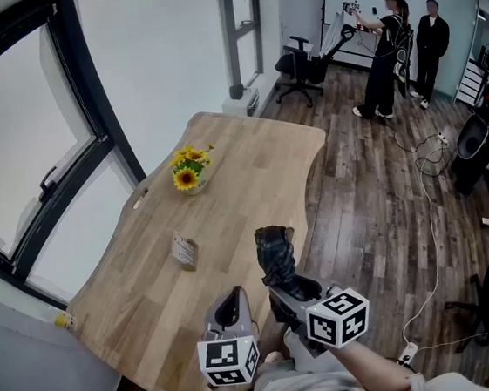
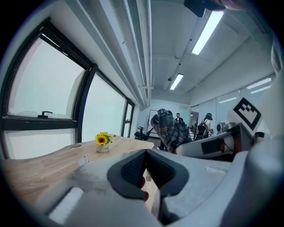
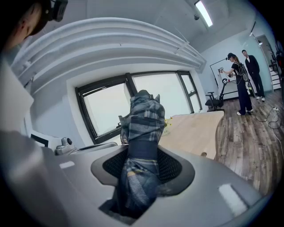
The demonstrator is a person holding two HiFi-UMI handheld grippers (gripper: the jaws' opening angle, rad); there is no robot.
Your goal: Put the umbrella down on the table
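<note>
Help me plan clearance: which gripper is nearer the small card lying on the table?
Left. The left gripper sits just right of and below the card in the head view; the right gripper, clamped on the umbrella, is farther right.

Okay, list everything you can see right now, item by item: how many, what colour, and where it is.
table: one, light wood, centre of the head view
sunflowers: one bunch, yellow, on the table's far half
small card: one, pale, on the table, nearer the person
umbrella: one, dark plaid, folded, over the table's near edge
people: two, dark clothes, far end of the room
left gripper: one, grey, jaws together, empty
right gripper: one, grey, closed on the umbrella
</note>
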